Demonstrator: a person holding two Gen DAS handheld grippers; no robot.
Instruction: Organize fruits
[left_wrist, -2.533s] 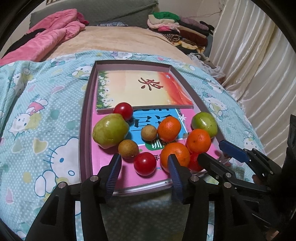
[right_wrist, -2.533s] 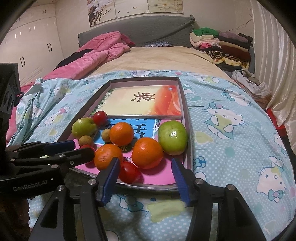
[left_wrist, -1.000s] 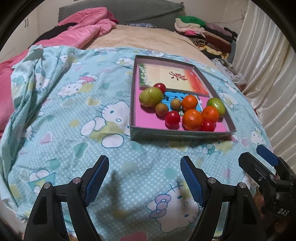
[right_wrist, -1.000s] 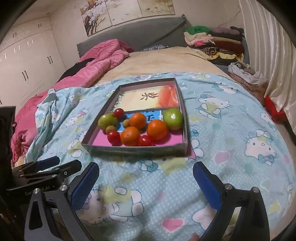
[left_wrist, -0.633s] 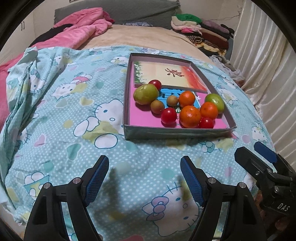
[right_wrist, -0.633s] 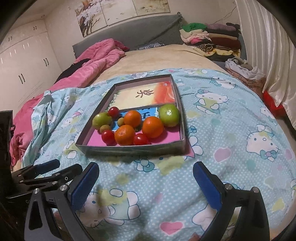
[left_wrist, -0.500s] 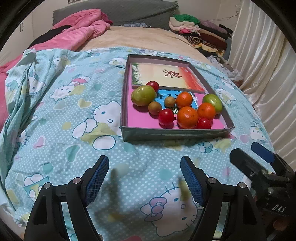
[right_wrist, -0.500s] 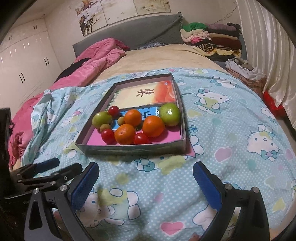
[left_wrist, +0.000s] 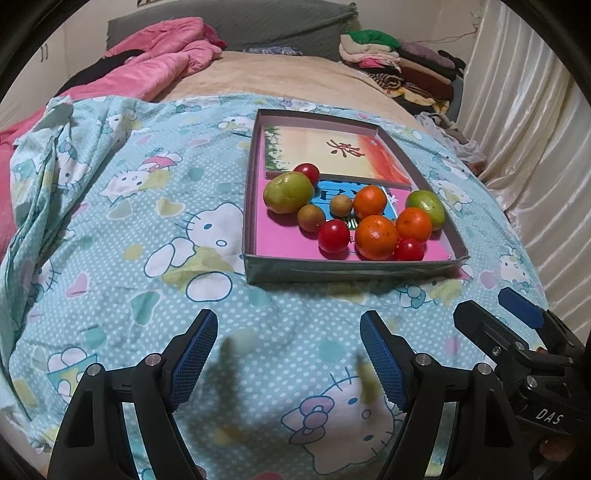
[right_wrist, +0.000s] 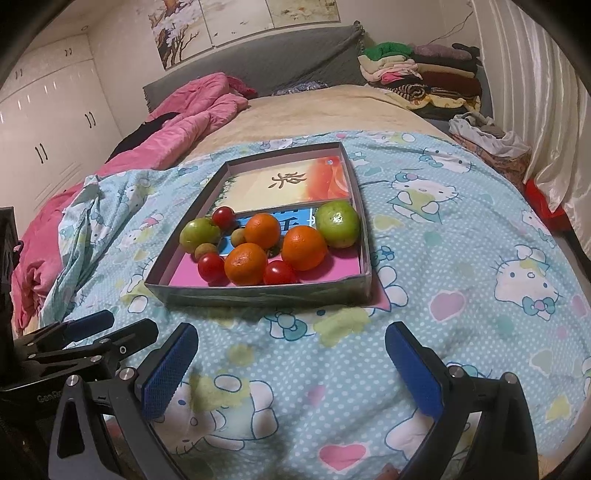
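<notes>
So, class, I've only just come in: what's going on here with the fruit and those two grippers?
A person holds a gripper in each hand over a bed with a cartoon-cat sheet. The left gripper and right gripper are both open and empty, short of the shallow box. All the fruit lies inside it on books: three oranges, two green fruits, three red tomatoes and two small brown fruits. Nothing is being gripped.

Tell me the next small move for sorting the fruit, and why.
Probably bring the right gripper forward to the box and over the near cherry tomato. Both grippers hang open and empty over the bedsheet, short of the box, and that tomato lies closest to its near wall.
</notes>
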